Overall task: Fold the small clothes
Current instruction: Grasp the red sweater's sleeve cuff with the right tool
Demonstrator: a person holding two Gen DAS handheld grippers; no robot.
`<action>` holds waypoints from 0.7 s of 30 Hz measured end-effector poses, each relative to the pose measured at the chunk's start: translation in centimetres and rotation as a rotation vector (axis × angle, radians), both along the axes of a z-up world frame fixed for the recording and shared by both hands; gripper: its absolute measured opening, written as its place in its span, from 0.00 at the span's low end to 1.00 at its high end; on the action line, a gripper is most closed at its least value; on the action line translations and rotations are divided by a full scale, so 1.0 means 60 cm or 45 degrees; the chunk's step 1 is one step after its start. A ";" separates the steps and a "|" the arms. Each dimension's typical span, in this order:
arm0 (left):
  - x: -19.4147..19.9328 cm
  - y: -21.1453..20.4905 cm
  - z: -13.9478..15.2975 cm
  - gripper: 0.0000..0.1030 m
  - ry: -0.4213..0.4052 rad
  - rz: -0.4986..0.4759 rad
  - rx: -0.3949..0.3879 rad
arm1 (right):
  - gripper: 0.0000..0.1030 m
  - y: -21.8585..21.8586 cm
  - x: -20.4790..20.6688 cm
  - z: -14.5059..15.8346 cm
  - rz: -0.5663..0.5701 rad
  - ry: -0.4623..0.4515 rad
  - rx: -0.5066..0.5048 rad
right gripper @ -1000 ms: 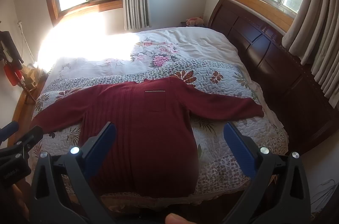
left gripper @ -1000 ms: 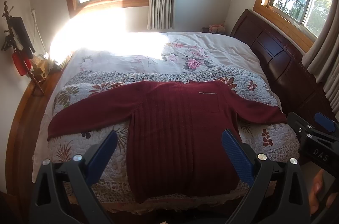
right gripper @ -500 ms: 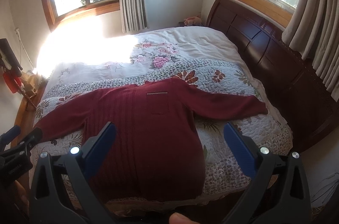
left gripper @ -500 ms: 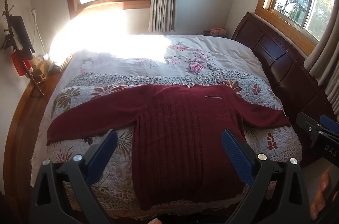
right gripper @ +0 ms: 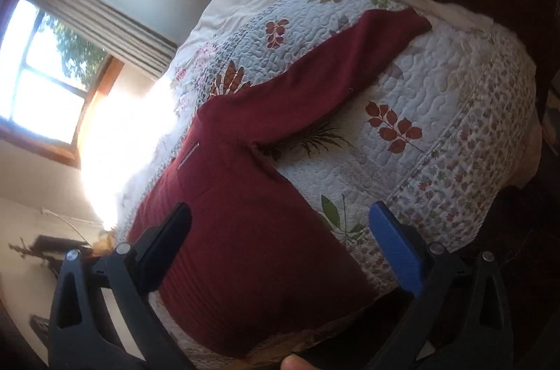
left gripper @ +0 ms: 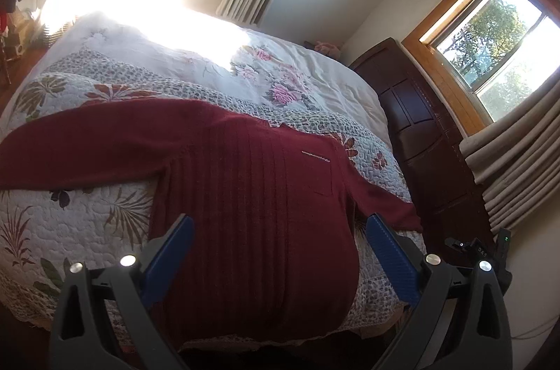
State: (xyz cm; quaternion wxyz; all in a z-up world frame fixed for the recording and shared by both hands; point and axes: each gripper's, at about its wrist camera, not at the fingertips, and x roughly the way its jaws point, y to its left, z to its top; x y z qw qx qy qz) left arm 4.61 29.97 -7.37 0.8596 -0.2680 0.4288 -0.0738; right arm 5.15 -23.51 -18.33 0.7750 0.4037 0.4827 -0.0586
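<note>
A dark red ribbed sweater (left gripper: 252, 195) lies flat on the bed, both sleeves spread out, hem toward me at the bed's near edge. My left gripper (left gripper: 280, 230) hovers open above the lower body of the sweater, nothing between its blue pads. In the right wrist view the sweater (right gripper: 245, 230) appears tilted, its right sleeve (right gripper: 336, 72) stretching toward the headboard side. My right gripper (right gripper: 280, 223) is open over the sweater's lower right side, holding nothing. The right gripper's body (left gripper: 490, 247) shows at the left wrist view's lower right.
A floral quilt (left gripper: 70, 223) covers the bed, with a white flowered duvet (left gripper: 280, 72) behind it. A dark wooden headboard (left gripper: 420, 125) stands at the right under a curtained window (left gripper: 497, 55). Strong sun glare falls on the far left of the bed.
Both grippers have moved closer to the bed and tilted; the right wrist view has rolled strongly. The sweater lies as before. Both grippers stay open.
</note>
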 end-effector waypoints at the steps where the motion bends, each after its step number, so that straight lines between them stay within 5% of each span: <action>1: -0.002 0.001 -0.002 0.96 -0.005 0.028 -0.009 | 0.97 -0.039 0.005 -0.027 -0.071 -0.009 0.120; 7: 0.011 -0.022 -0.007 0.96 0.043 0.157 -0.081 | 0.97 -0.233 0.063 -0.138 -0.338 -0.188 0.482; 9: 0.017 -0.043 -0.006 0.96 0.059 0.178 -0.069 | 0.93 -0.287 0.090 -0.172 -0.394 -0.190 0.512; 11: 0.022 -0.064 -0.004 0.96 0.074 0.199 -0.060 | 0.69 -0.339 0.120 -0.206 -0.418 -0.189 0.521; 13: 0.025 -0.083 0.001 0.96 0.090 0.211 -0.049 | 0.56 -0.376 0.146 -0.233 -0.436 -0.193 0.543; 21: -0.001 -0.125 0.003 0.96 0.158 0.314 -0.002 | 0.56 -0.458 0.203 -0.325 -0.495 -0.137 0.582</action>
